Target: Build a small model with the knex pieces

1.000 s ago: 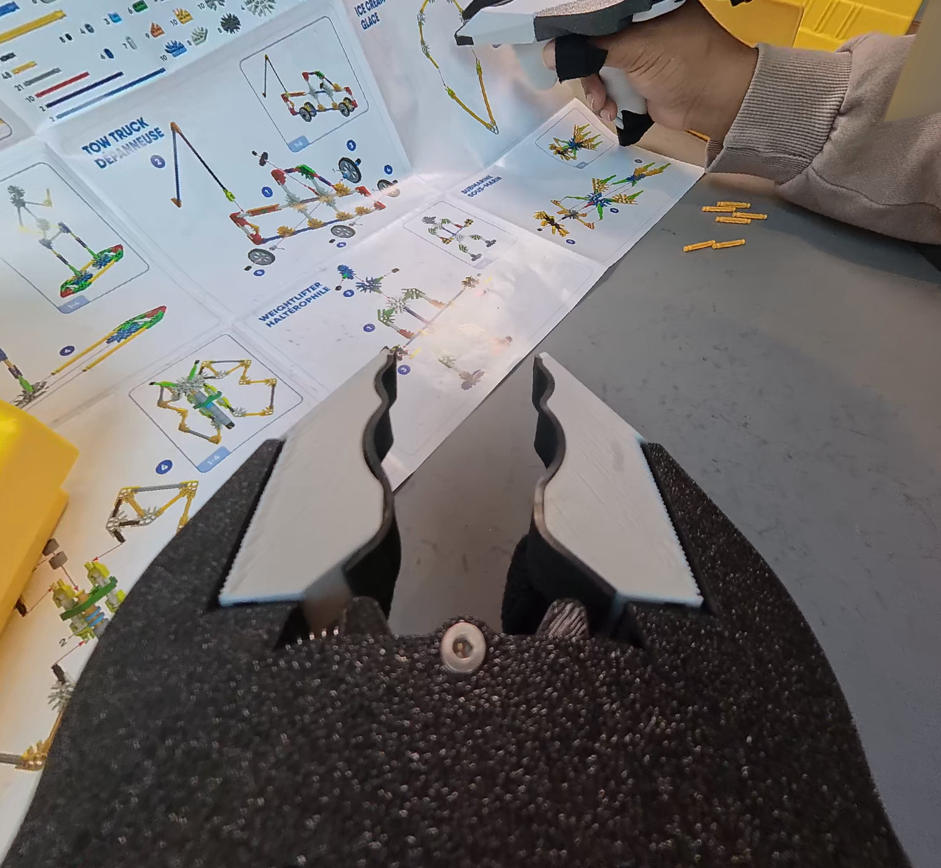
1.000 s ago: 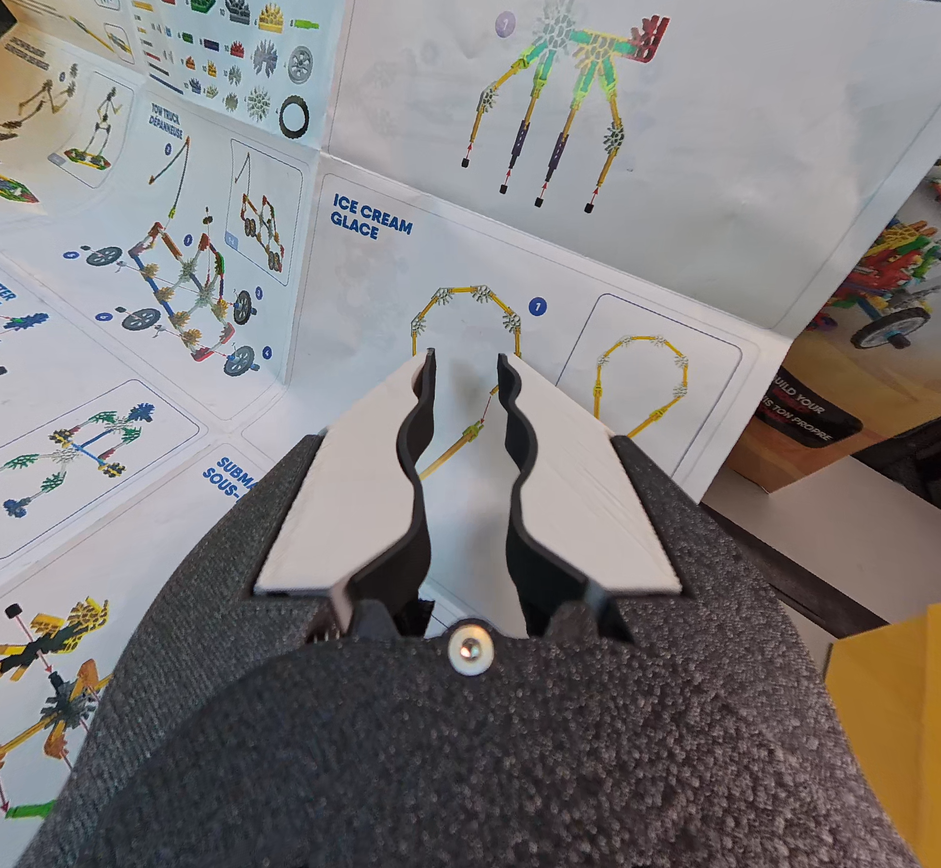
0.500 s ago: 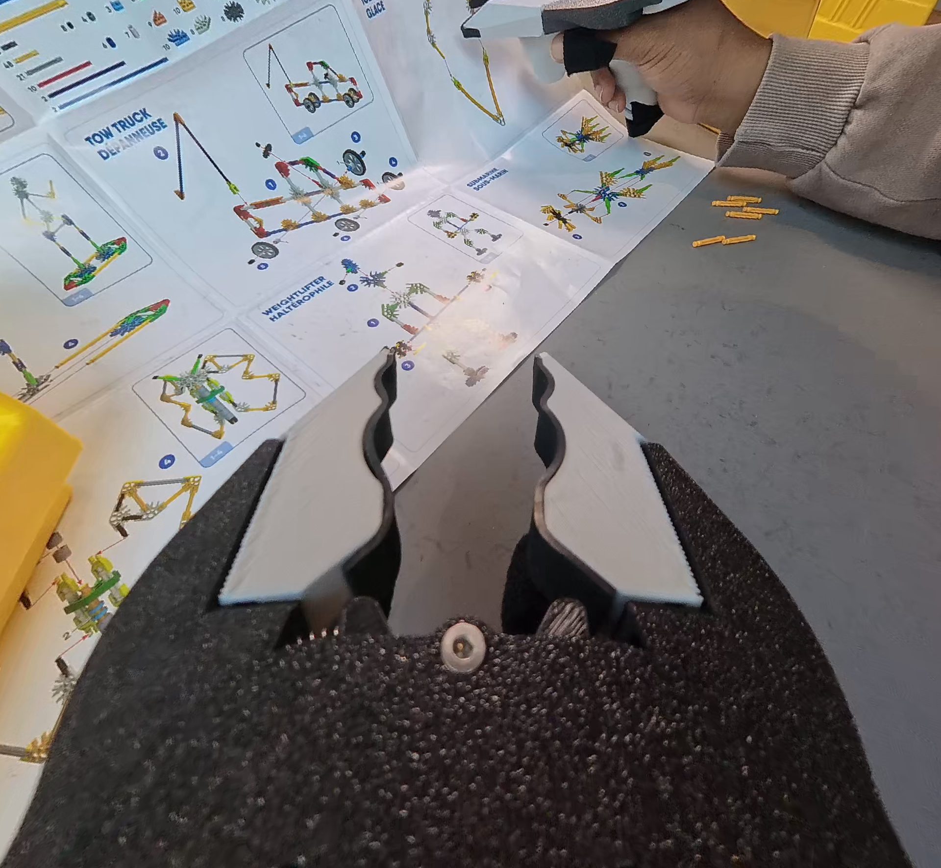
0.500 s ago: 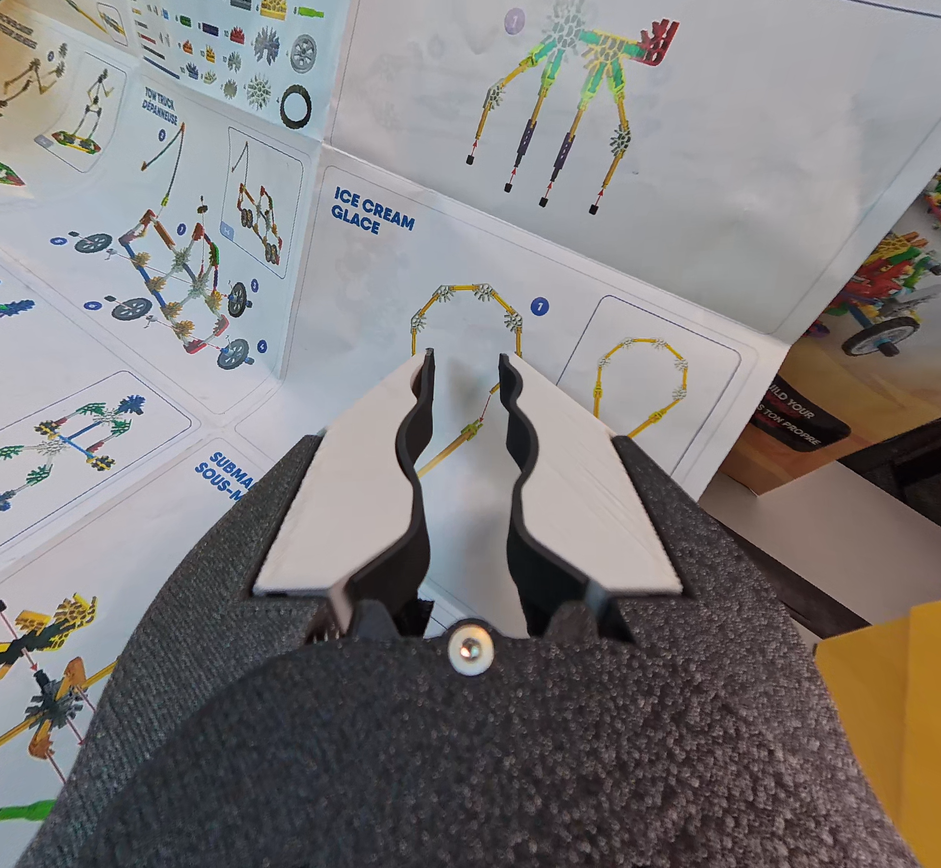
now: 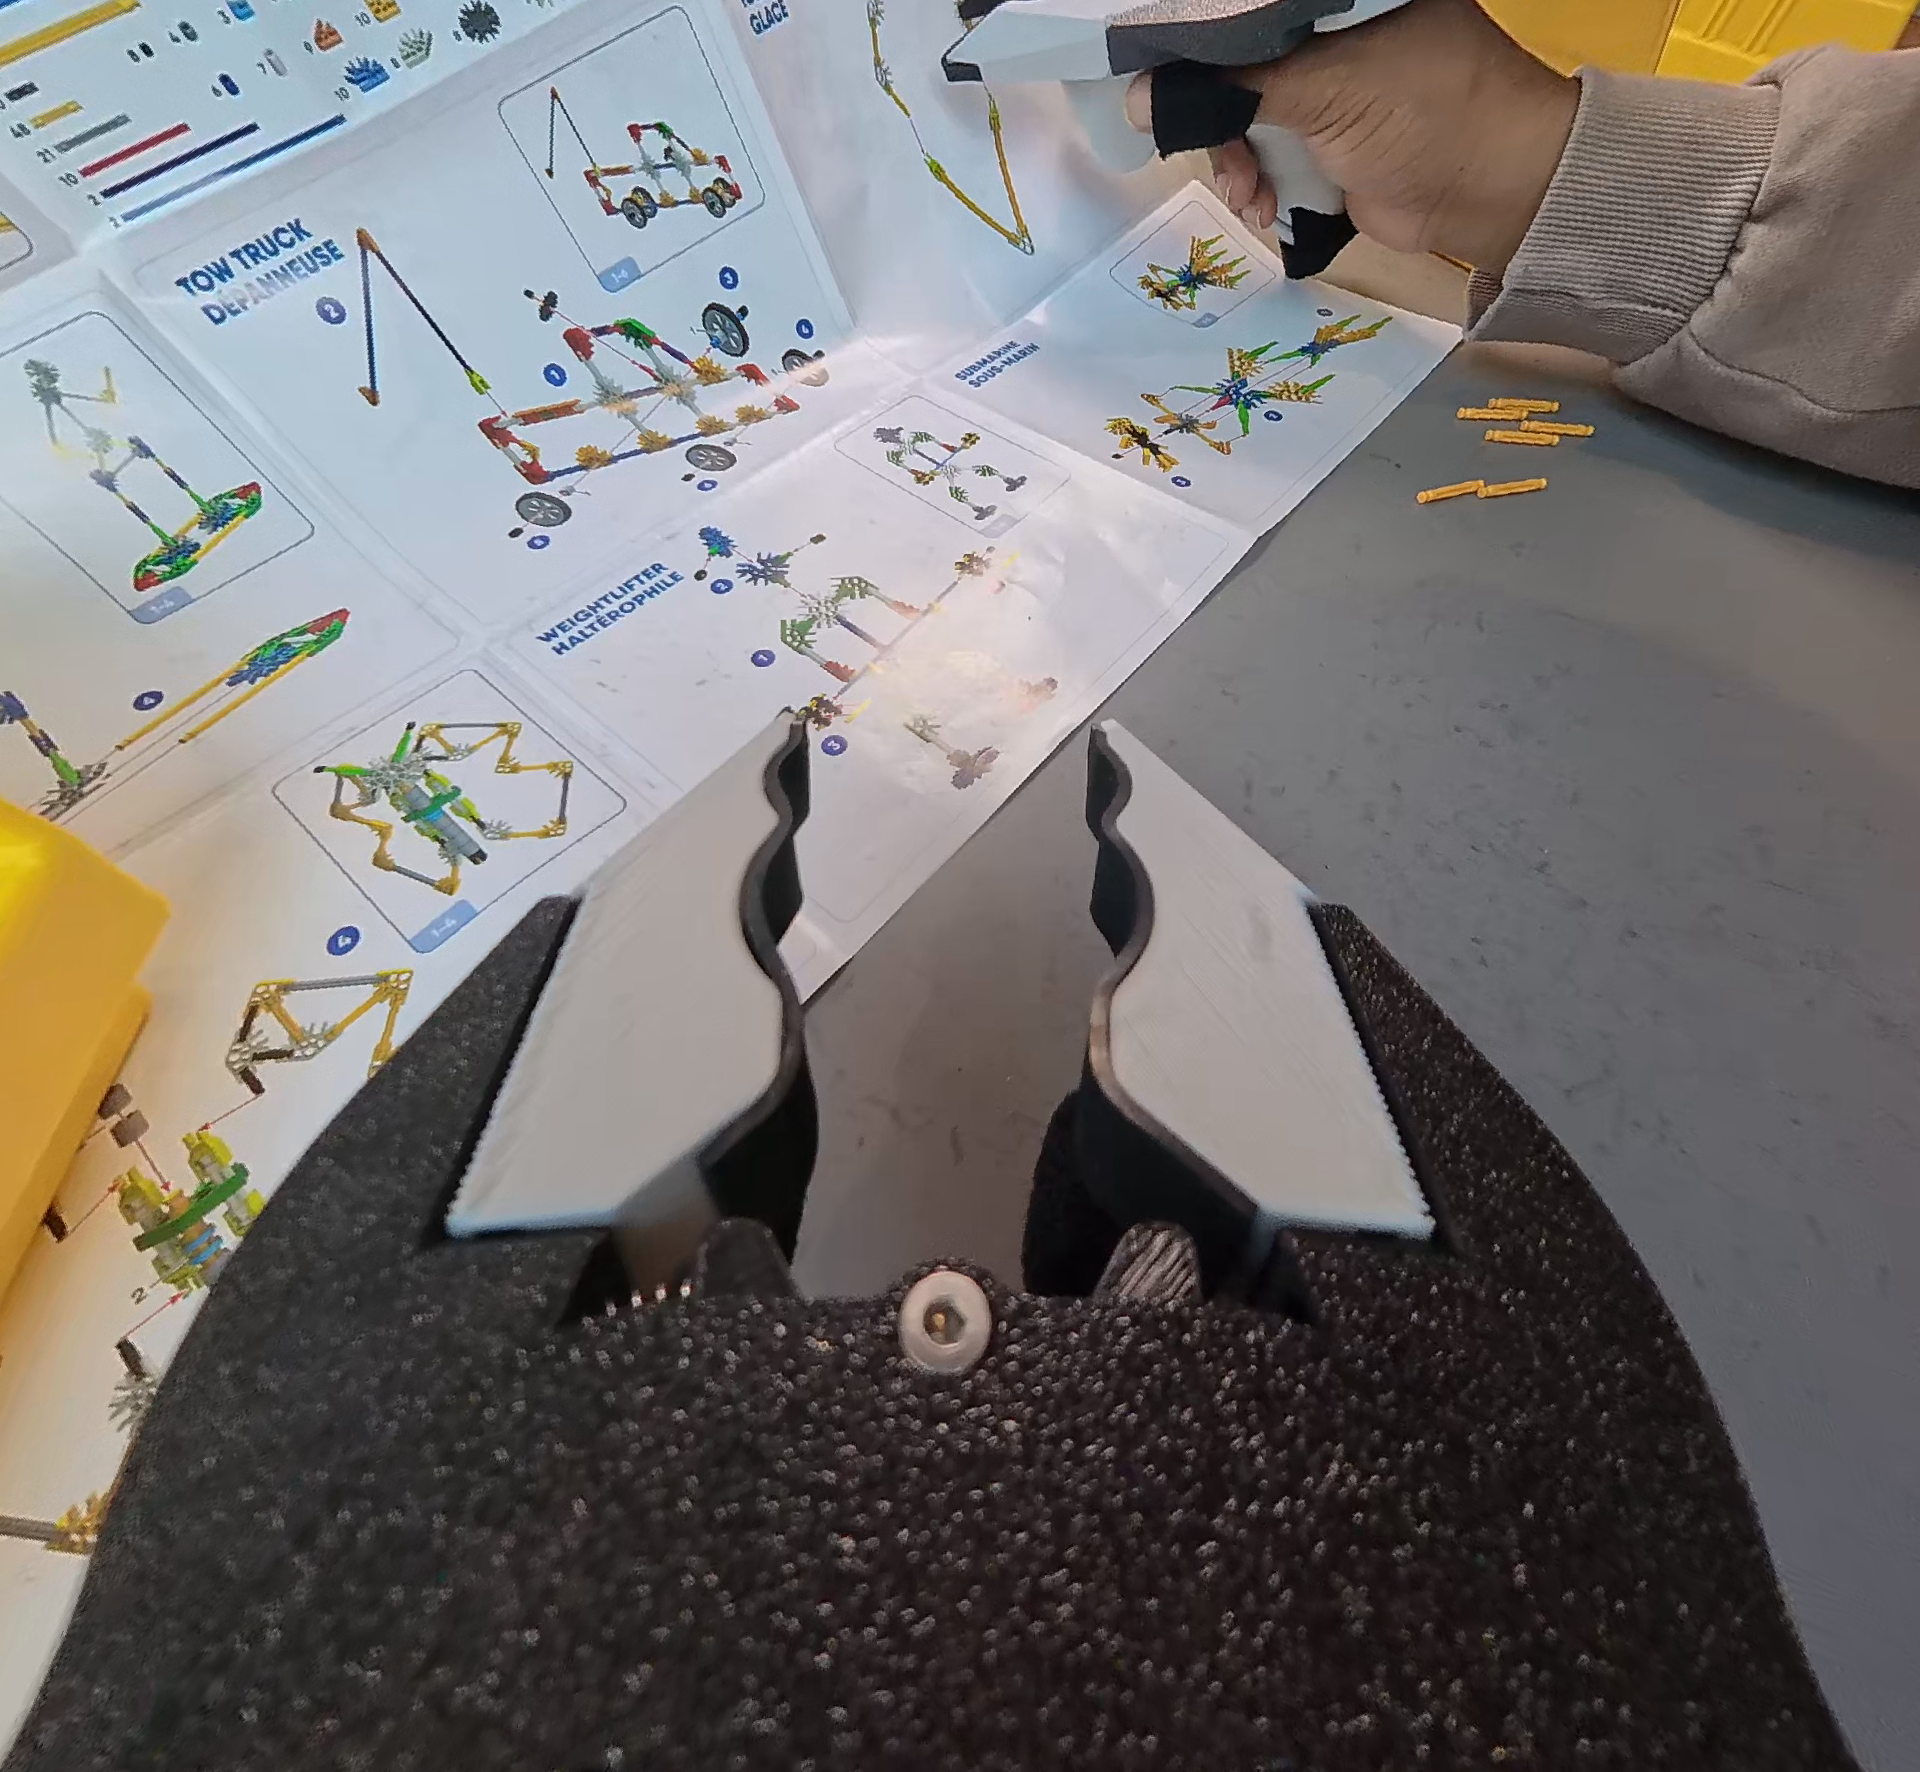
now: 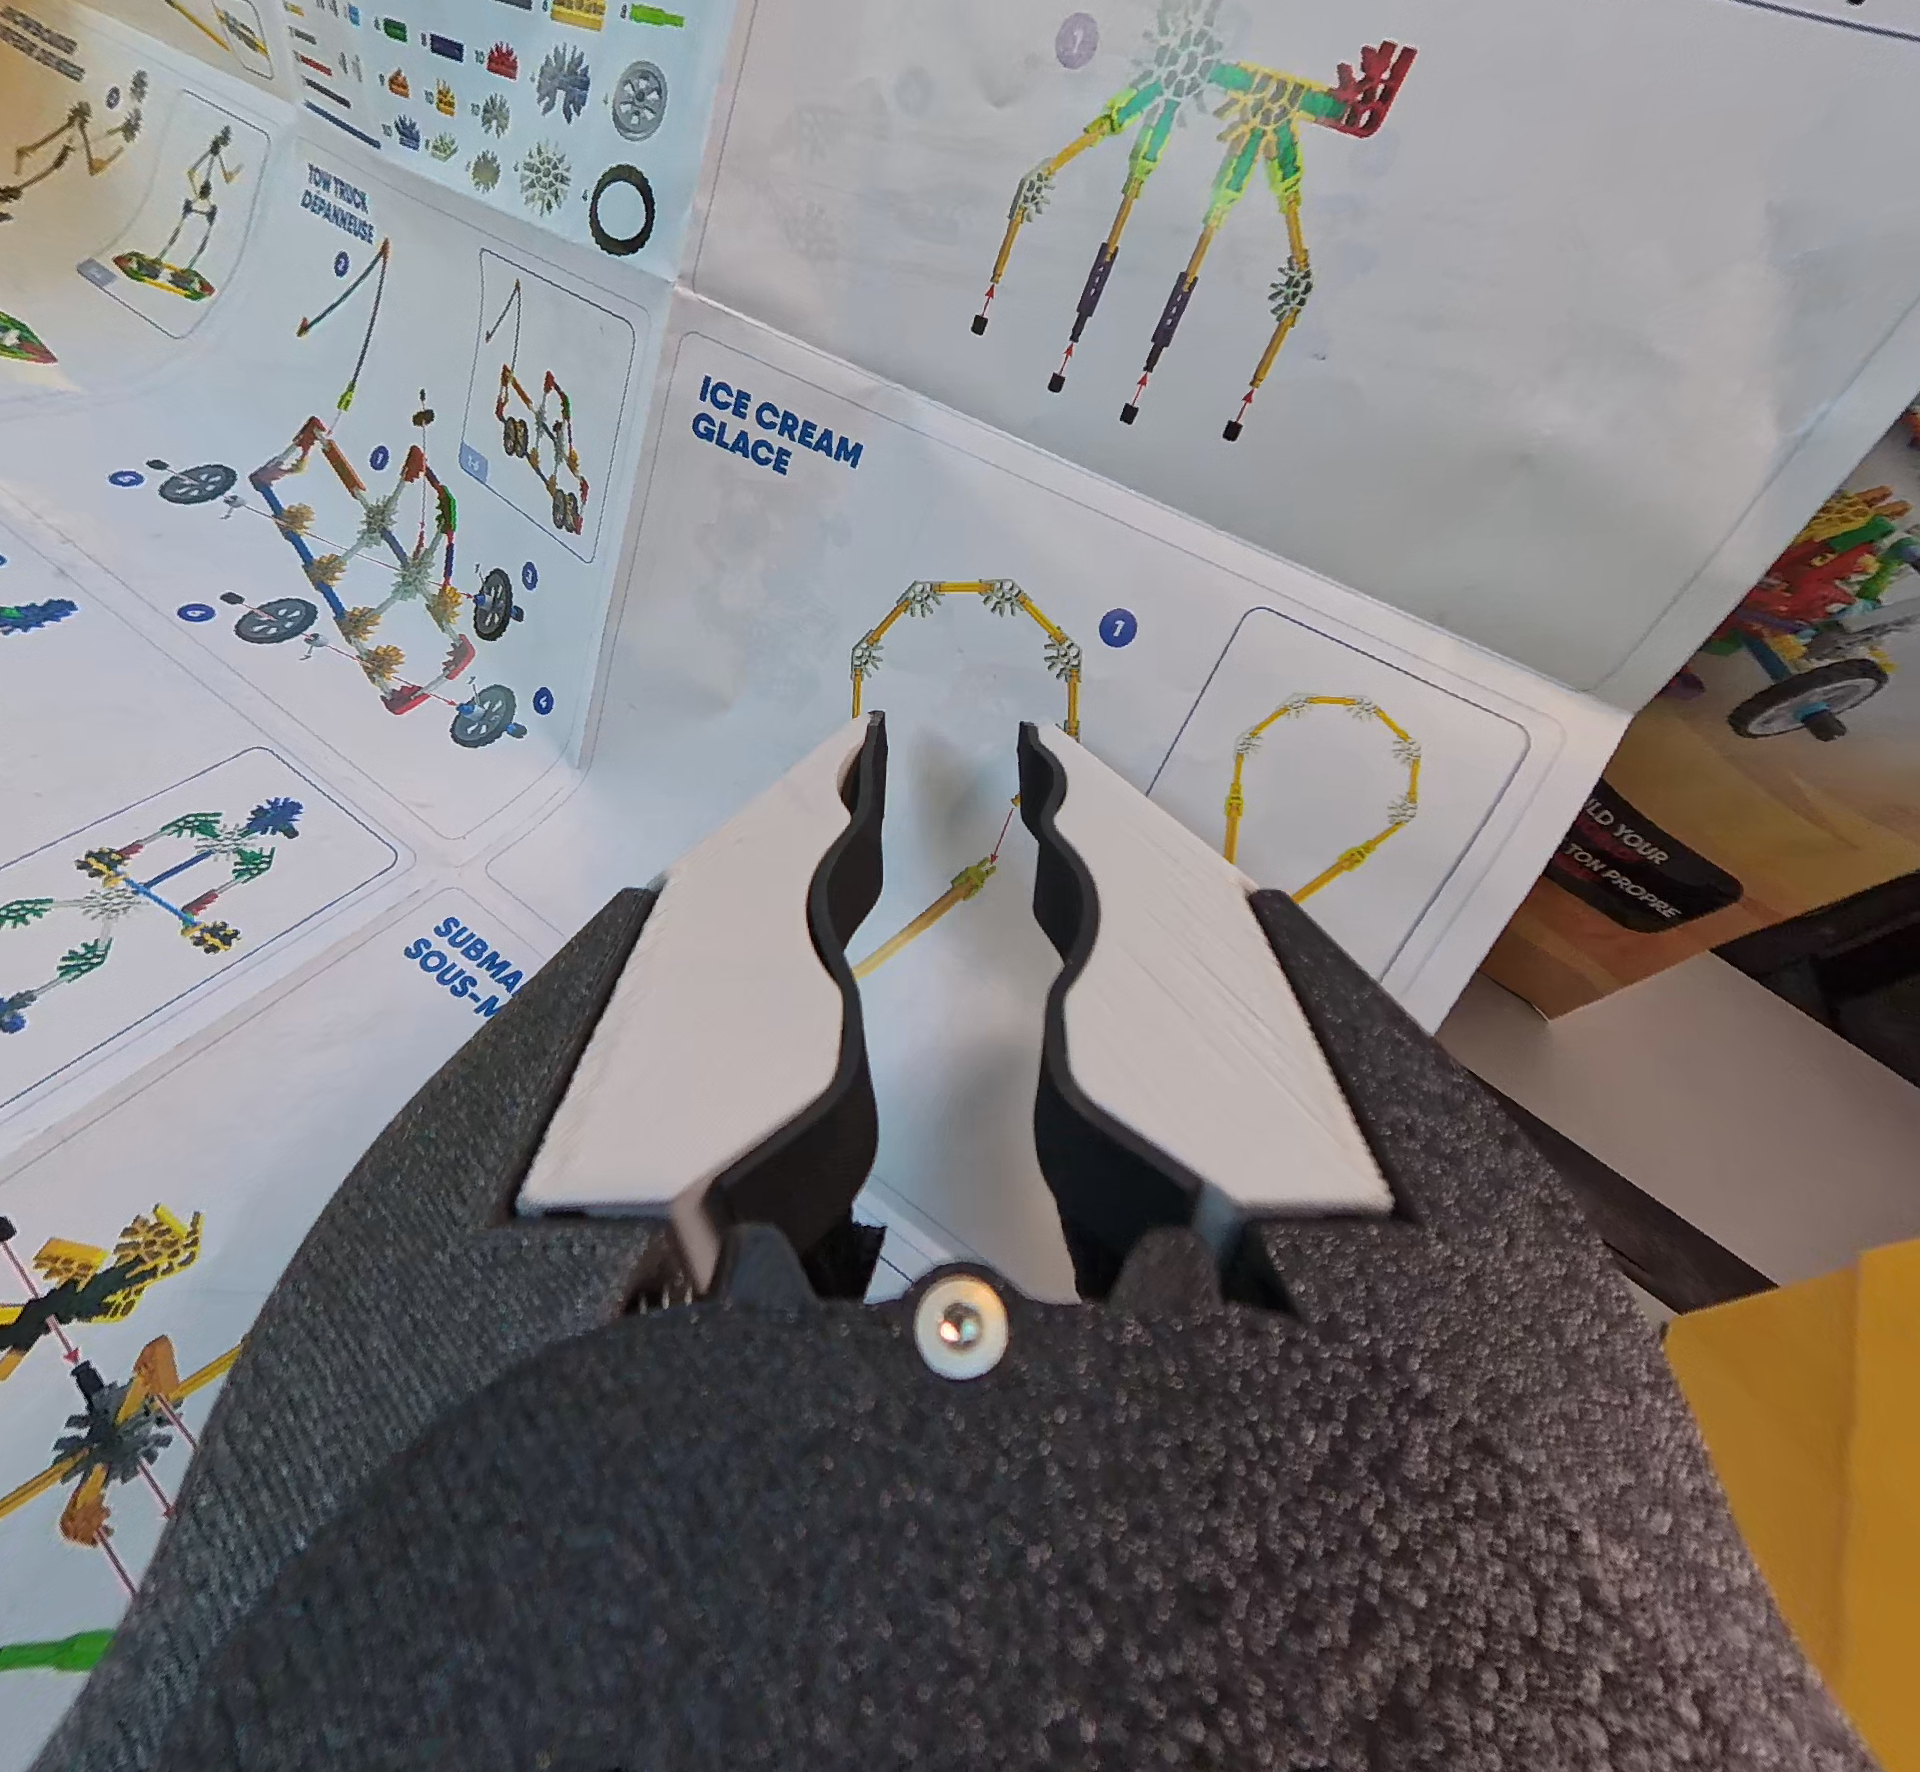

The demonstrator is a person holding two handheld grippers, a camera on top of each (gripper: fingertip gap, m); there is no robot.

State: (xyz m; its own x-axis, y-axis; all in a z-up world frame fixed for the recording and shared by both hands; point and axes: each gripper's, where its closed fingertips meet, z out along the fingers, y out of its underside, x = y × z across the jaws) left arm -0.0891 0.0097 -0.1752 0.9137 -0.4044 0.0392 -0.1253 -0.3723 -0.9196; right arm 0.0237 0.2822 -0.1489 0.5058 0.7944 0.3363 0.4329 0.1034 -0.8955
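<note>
Grey table (image 5: 1507,787), a large instruction sheet (image 5: 644,496) spread over it and folded up at the back.

My left gripper (image 5: 945,746) hovers empty, jaws wide apart, over the sheet's near edge. Farther right, small yellow rods (image 5: 1507,434) lie loose on the table, unjoined. My right gripper (image 6: 951,725), jaws parted and empty, points at a yellow loop diagram (image 6: 966,642); a printed box (image 6: 1766,735) stands behind.

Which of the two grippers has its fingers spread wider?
The left gripper, over the grey table's sheet edge; the right gripper, over the upright sheet panel, shows a narrower gap.
</note>
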